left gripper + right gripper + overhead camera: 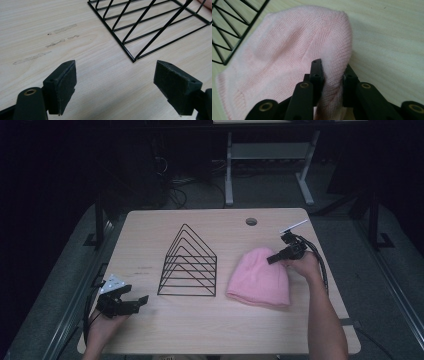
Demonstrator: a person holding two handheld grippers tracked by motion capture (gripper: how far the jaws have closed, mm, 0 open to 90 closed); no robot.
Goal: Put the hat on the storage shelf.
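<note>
Pinching a fold of the pink knit hat (pixel 287 50) between its pads, the right gripper (pixel 332 75) had its jaws drawn close together with the cloth bunched up between them; no earlier look was at hand, so only the grip itself could be told. From the high view the hat (pixel 259 277) lay flat on the right half of the wooden table (pixel 210 330), its rounded top at the far side where the right gripper (pixel 286 252) met it, its wide brim toward the near edge; just to its left, apart from it, stood the black wire rack (pixel 188 265). At the near left corner the left gripper (pixel 131 302) rested low by the table with its jaws (pixel 115 82) spread wide and nothing between them; the rack's corner (pixel 135 60) lay beyond its fingertips, not touching.
</note>
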